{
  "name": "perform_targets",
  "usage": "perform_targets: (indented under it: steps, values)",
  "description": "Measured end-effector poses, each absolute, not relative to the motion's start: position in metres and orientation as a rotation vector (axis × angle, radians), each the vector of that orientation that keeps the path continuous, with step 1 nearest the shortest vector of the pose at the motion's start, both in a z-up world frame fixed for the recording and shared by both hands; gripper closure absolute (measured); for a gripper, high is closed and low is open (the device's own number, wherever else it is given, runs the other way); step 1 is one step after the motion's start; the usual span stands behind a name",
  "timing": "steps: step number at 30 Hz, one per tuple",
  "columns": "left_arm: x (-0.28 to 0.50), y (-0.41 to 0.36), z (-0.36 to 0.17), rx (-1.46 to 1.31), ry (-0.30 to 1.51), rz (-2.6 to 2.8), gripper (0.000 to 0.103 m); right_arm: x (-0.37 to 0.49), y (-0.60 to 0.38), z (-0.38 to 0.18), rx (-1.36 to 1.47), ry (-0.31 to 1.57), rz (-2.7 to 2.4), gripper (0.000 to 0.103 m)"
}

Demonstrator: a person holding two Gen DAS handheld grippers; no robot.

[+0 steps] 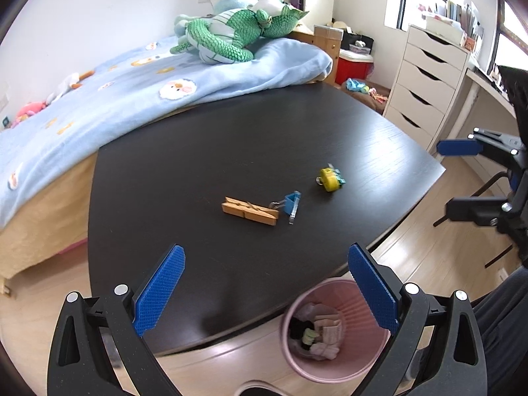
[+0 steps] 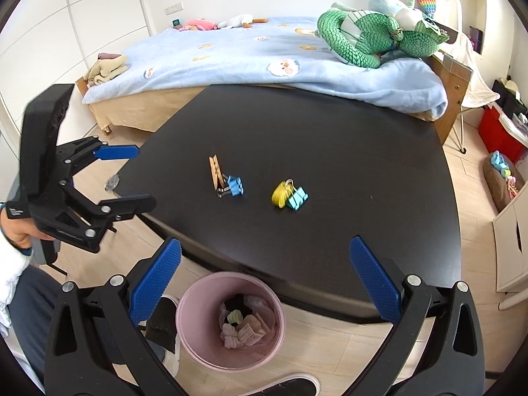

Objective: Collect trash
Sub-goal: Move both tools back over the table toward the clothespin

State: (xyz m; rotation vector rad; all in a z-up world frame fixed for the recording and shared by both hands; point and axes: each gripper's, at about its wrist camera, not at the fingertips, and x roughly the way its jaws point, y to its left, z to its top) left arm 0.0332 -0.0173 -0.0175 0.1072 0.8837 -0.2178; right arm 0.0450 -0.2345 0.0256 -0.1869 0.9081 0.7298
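My left gripper and right gripper both gape wide, empty (above the pink bin, suggesting completed drops); clips remain on the table.

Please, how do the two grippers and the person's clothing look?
Both grippers, left and right, have black plastic frames, silver screws and textured blue pads. The person wears a white sleeve, dark trousers and black shoes with white soles.

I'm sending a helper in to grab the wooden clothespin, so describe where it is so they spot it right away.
Look at the dark table beside the bed with the blue blanket. The wooden clothespin lies near the table's middle, touching a blue binder clip. It is the only plain wood item; the other pair is a yellow roll and a teal clip.
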Motion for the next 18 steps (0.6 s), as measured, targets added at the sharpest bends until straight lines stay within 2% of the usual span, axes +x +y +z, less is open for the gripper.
perform_targets:
  steps: [18]
  values:
    - [0.096, -0.006, -0.060, 0.221, 0.949, -0.340, 0.008, 0.080, -0.221, 0.007, -0.203, 0.943, 0.728, 0.003]
